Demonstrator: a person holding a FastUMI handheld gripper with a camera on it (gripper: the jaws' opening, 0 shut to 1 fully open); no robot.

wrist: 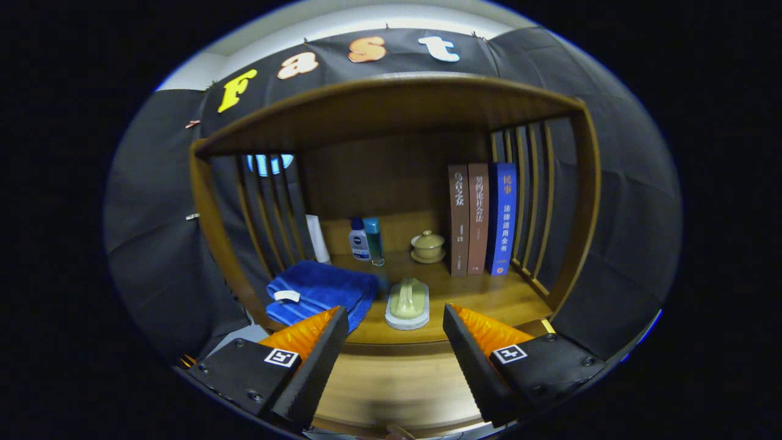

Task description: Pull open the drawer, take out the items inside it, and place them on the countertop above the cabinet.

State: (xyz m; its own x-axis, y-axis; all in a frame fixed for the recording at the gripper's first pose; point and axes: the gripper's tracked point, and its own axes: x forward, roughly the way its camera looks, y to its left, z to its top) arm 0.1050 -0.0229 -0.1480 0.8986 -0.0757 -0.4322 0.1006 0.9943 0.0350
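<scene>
Gripper view: The tongs point(395, 342) are spread wide and grip nothing. Just ahead of them, at 12 o'clock, a scrub brush point(407, 302) lies on the wooden worktop point(489, 299). A folded blue towel point(321, 292) lies at 10 o'clock, touching the left finger's tip in the view. Beyond stand two bottles point(365, 240), a lidded cup point(427, 247) and, at 1 o'clock, three upright books point(482, 219). Below the worktop edge, between the fingers, is a pale wooden drawer front point(391, 385); whether it is open cannot be told.

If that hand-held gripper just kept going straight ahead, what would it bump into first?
Probably the pale brush on its white pad, lying on the countertop just ahead of the open hand-held gripper. Depth is hard to judge; it might pass above it.
</scene>
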